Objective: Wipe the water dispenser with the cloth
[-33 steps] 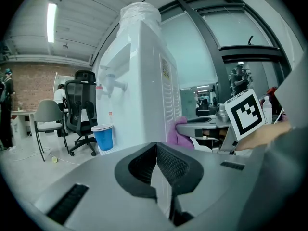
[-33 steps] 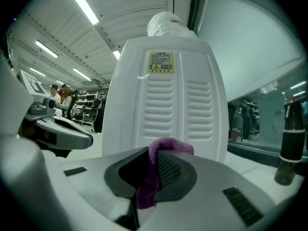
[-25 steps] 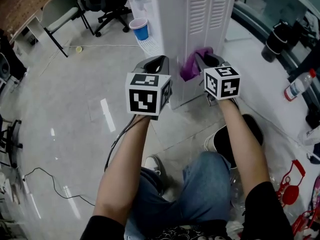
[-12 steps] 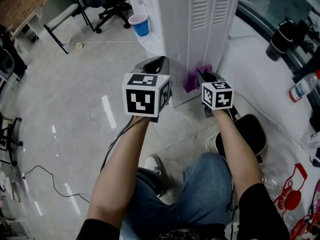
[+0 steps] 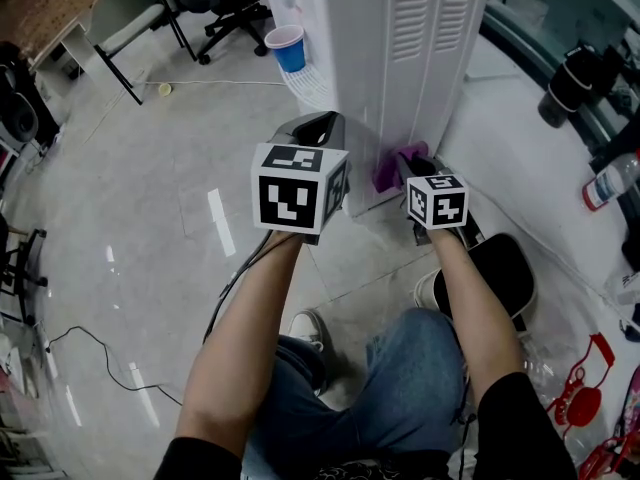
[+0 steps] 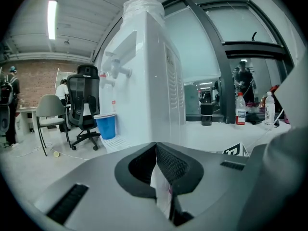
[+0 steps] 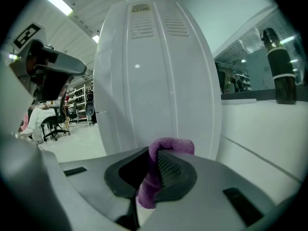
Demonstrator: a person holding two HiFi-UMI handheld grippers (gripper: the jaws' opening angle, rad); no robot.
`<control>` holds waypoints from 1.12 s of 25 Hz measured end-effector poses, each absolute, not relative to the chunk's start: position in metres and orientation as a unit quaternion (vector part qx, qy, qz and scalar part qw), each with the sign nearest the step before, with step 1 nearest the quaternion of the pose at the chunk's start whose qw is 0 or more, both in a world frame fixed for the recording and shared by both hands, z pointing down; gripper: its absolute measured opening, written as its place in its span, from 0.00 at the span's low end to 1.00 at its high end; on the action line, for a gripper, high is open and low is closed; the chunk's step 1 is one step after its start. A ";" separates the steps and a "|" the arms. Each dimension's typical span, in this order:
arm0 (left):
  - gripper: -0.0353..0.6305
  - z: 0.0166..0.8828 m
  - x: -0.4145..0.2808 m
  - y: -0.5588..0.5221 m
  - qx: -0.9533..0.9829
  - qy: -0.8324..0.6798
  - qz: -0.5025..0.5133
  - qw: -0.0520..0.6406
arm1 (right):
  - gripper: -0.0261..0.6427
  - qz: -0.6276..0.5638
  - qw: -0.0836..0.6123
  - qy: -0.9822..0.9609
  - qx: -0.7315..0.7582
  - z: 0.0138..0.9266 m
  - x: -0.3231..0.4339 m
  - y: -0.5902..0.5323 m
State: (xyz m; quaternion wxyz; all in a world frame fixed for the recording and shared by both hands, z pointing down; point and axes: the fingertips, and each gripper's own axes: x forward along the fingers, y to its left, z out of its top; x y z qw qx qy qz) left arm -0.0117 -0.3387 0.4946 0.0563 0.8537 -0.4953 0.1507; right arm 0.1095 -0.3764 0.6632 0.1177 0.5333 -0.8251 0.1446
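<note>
Forearms reached out over the person's bent knees, one tool in each hand. The left gripper (image 5: pixel 318 123) hung just beside the machine's corner, its jaws pressed together on nothing, and it had barely shifted over the last second. The right gripper (image 5: pixel 405 160) was the one working: its jaws were clamped on the purple cloth (image 5: pixel 388 168), a fold of which bulged over the tips and pressed against the water dispenser (image 5: pixel 400 58).

Over that second the cloth had slid down the white ribbed panel. It began well up, below the vent slots, and was now close to the bottom edge, near the floor. I took that as one downward stroke about finished. Whether the pad reached right to the bottom edge I couldn't tell.

To my eye only this one strip had been covered, so the next pass would need a lift and a sideways shift. The front looked untouched, where a blue cup (image 5: pixel 288 48) sat on the drip tray. Beyond it stood an office chair (image 5: pixel 225 8).
</note>
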 end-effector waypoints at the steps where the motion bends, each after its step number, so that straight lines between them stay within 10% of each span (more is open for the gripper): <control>1: 0.09 0.493 -0.011 -0.339 0.854 -0.495 0.150 0.055 | 0.09 0.141 0.112 -0.827 0.532 0.655 0.109 -0.375; 28: 0.09 0.403 -0.016 -0.331 0.860 -0.498 0.104 0.031 | 0.09 -0.070 -0.030 -0.882 0.464 0.306 0.069 -0.325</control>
